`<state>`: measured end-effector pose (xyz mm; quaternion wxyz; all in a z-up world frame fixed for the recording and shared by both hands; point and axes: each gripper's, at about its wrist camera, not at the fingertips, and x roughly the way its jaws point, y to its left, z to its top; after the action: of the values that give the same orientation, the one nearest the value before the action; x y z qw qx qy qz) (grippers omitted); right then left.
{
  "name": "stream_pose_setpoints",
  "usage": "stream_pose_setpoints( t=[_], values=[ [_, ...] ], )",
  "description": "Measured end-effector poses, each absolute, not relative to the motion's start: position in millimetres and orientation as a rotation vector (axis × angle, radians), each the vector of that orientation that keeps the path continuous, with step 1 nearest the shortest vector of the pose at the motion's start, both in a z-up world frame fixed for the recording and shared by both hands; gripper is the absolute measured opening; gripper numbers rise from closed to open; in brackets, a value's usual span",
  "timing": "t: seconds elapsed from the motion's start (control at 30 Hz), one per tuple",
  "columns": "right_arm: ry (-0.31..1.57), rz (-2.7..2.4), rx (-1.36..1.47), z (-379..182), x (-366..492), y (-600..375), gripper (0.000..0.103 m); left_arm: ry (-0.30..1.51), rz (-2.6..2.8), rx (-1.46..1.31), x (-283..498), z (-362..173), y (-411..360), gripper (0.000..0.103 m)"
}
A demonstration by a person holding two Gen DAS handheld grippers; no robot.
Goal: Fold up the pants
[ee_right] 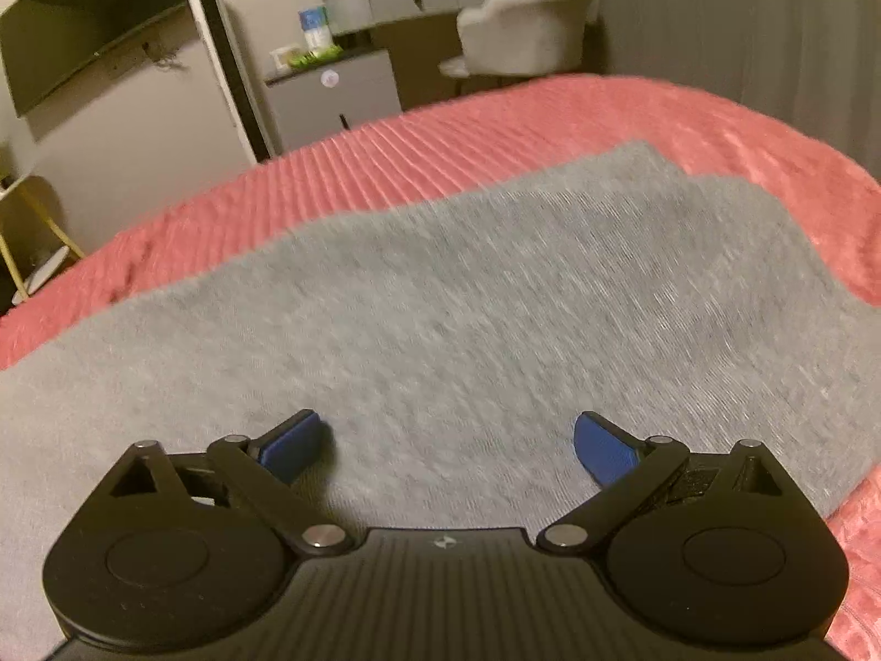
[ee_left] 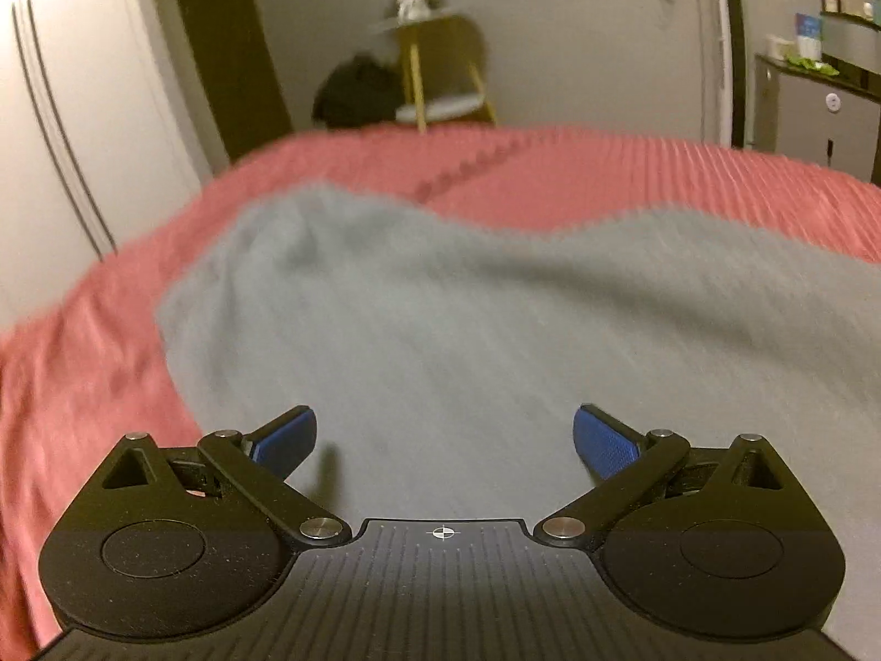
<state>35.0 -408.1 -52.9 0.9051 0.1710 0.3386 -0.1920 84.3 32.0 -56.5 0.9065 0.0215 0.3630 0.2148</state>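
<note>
Grey pants (ee_left: 468, 319) lie spread on a pink ribbed bedspread (ee_left: 633, 176). In the left wrist view the fabric runs from a rounded end at the left across to the right edge. My left gripper (ee_left: 445, 438) is open and empty, low over the grey cloth, blue pads (ee_left: 289, 438) wide apart. In the right wrist view the pants (ee_right: 468, 303) lie flat with a doubled edge at the far right. My right gripper (ee_right: 447, 440) is open and empty, just above the cloth near its front edge. Both views are motion-blurred.
The bedspread (ee_right: 440, 132) surrounds the pants. Beyond the bed stand a white wardrobe (ee_left: 71, 137), a yellow-legged side table (ee_left: 435, 71), a small fridge (ee_right: 330, 93), a desk with a grey chair (ee_right: 523, 27) and a wall-mounted TV (ee_right: 93, 16).
</note>
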Motion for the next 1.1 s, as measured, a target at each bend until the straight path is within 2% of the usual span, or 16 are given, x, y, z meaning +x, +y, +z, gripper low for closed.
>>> stream_pose_setpoints(
  t=[0.07, 0.1, 0.17, 0.33, 0.47, 0.53, 0.57, 0.6, 0.63, 0.67, 0.9, 1.0, 1.07, 1.1],
  values=[
    [0.653, -0.327, 0.345, -44, 34, -396, 0.078, 0.716, 0.439, 0.068, 86, -67, 35, 0.103],
    [0.639, -0.285, 0.33, -40, 37, -387, 0.074, 0.681, 0.43, 0.086, 83, -67, 34, 0.103],
    [0.652, -0.197, 0.293, -40, 48, -368, 0.049, 0.63, 0.427, 0.109, 86, -71, 43, 0.103],
    [0.649, -0.076, 0.101, -48, 73, -332, 0.045, 0.608, 0.465, 0.007, 92, -74, 51, 0.103],
    [0.649, -0.289, 0.184, -51, 92, -399, 0.039, 0.594, 0.479, 0.051, 87, -74, 39, 0.103],
    [0.648, -0.412, 0.249, -40, 92, -444, 0.039, 0.592, 0.488, 0.051, 87, -73, 39, 0.103],
    [0.61, -0.46, 0.275, -27, 86, -466, 0.043, 0.591, 0.49, 0.044, 87, -73, 39, 0.103],
    [0.574, -0.512, 0.283, -17, 78, -481, 0.057, 0.587, 0.492, 0.042, 87, -73, 38, 0.103],
    [0.526, -0.568, 0.294, -6, 66, -500, 0.08, 0.586, 0.499, 0.046, 89, -73, 37, 0.103],
    [0.496, -0.592, 0.311, 2, 56, -516, 0.093, 0.582, 0.506, 0.051, 90, -73, 36, 0.103],
    [0.653, -0.509, 0.447, -4, 26, -606, 0.088, 0.508, 0.474, 0.16, 84, -65, 16, 0.103],
    [0.705, -0.411, 0.402, -14, 28, -602, 0.074, 0.487, 0.406, 0.177, 76, -57, 1, 0.103],
    [0.722, -0.41, 0.309, -17, 30, -590, 0.029, 0.486, 0.369, 0.174, 70, -50, -9, 0.103],
    [0.727, -0.406, 0.276, -17, 29, -586, 0.026, 0.481, 0.346, 0.172, 67, -47, -13, 0.103]
  ],
)
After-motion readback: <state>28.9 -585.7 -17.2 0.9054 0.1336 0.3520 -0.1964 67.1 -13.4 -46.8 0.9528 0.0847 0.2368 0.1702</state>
